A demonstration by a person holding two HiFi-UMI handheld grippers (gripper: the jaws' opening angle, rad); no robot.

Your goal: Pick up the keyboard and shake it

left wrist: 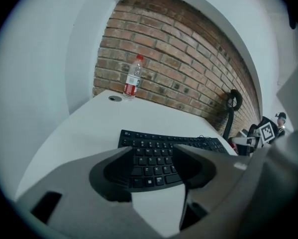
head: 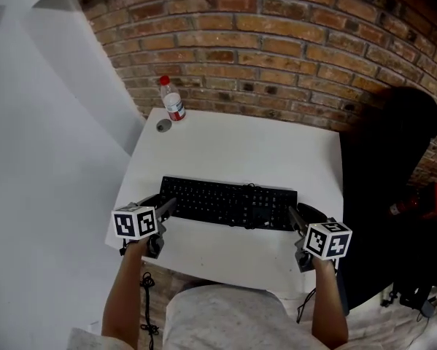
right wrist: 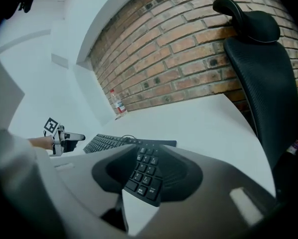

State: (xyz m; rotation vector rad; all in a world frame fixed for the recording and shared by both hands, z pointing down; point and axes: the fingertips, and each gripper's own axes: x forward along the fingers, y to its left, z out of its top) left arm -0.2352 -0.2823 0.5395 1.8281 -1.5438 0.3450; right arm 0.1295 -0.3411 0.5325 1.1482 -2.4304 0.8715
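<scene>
The fingers (left wrist: 111,176) of your left gripper (head: 168,208) and right gripper (head: 294,215) stood apart, empty, at the ends of the keyboard (head: 229,201) lying on the surface (head: 240,152). You had to grip both ends evenly.

Head view looks down; gripper views share keyboard (head: 229,203)

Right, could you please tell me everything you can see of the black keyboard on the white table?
The black plastic keyboard lies flat, keys up, across the near half of the white table, number pad at its right end. A thin dark cable curls at its back edge. The left gripper and right gripper, both open, line up on its two ends; neither visibly presses on it.
</scene>
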